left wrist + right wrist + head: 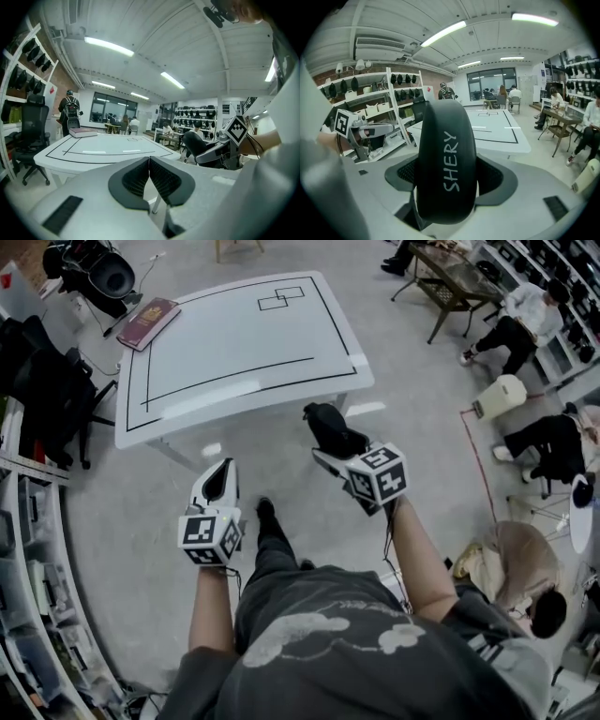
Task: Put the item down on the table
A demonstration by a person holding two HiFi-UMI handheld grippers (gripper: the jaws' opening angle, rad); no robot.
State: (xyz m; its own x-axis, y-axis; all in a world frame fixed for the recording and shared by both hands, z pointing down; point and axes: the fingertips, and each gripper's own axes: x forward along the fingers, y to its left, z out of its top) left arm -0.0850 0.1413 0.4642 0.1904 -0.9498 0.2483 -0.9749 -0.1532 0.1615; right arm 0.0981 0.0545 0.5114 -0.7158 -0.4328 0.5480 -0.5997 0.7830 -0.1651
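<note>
The black item (446, 159) marked SHERY is clamped in the right hand-held gripper (336, 450), in the air just short of the white tabletop (234, 352). The jaws of the left hand-held gripper (218, 474) are pressed together on nothing.

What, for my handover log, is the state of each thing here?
left gripper: shut, empty.
right gripper: shut on the black case.
black case: upright between the jaws, in the air, short of the table.
red book: closed, lying flat on a table corner.
table: holds only the red book.
</note>
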